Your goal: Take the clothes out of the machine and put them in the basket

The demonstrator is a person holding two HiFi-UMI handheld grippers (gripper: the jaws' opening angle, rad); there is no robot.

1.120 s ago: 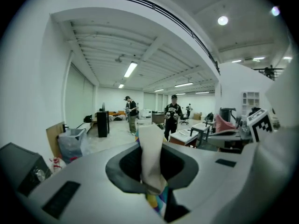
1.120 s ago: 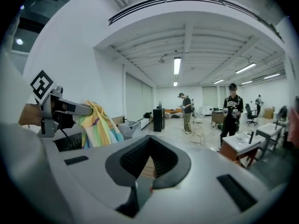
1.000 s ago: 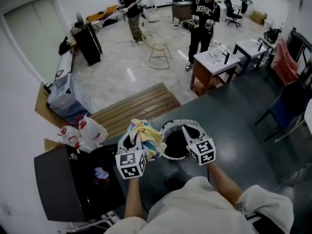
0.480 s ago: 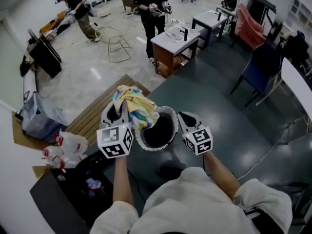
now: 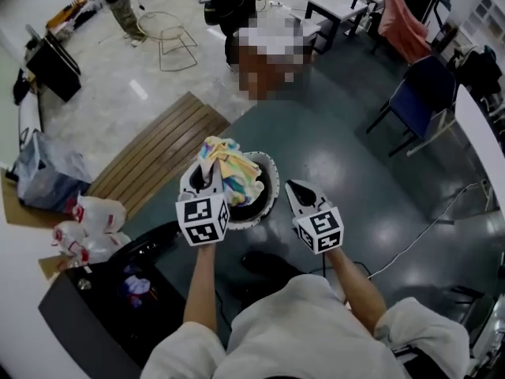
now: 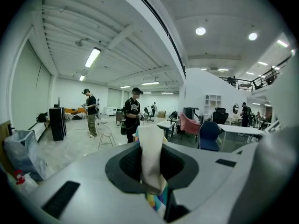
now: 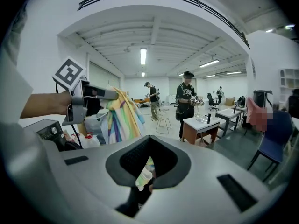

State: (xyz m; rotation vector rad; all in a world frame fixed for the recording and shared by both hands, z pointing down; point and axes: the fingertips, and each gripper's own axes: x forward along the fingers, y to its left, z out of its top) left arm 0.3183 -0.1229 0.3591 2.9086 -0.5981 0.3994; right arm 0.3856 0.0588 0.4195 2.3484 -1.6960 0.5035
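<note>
A bright striped cloth [image 5: 226, 166] hangs from my left gripper [image 5: 207, 178], which is shut on it, over the left part of the round basket [image 5: 271, 181] on the dark floor. In the left gripper view the cloth [image 6: 150, 153] rises between the pads of the left gripper [image 6: 156, 190]. From the right gripper view I see the same cloth [image 7: 122, 118] dangling at upper left. My right gripper [image 5: 298, 191] hovers just right of the basket with its fingers together and nothing held. The black machine [image 5: 87, 314] stands at the lower left with its top open.
A wooden pallet [image 5: 154, 156] and plastic bags [image 5: 91, 223] lie left of the basket. A blue chair [image 5: 422, 93] and a floor cable [image 5: 426, 235] are to the right. People [image 7: 187, 104] stand by a desk [image 7: 205, 122] farther back.
Both grippers have moved toward the basket. The cloth, earlier left of the basket's rim, now hangs over its left part. The view has swung right.
</note>
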